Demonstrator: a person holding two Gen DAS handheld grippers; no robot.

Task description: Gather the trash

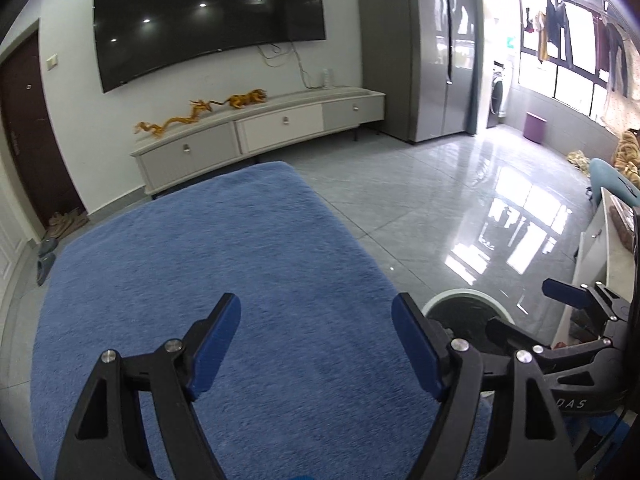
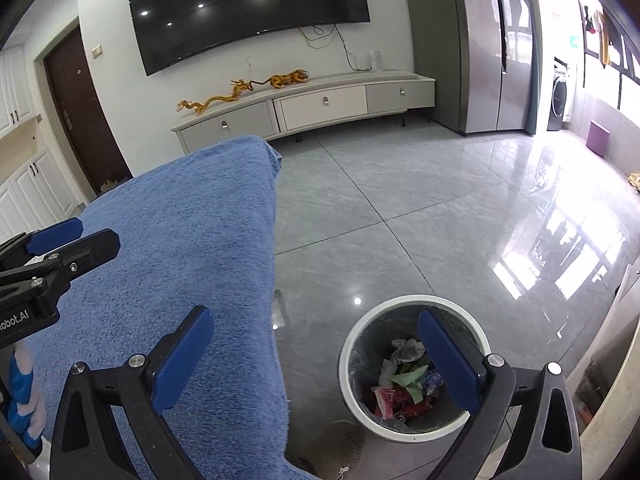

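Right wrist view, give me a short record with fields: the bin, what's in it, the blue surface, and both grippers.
bin: round white-rimmed waste bin with a dark liner, standing on the grey tiled floor
contents: crumpled wrappers and paper scraps, red, green and white
surface: blue fluffy towel-covered table, left of the bin, nothing lying on its visible part
right gripper: jaws wide open, empty, one finger over the bin
left gripper: open, empty, above the blue cover
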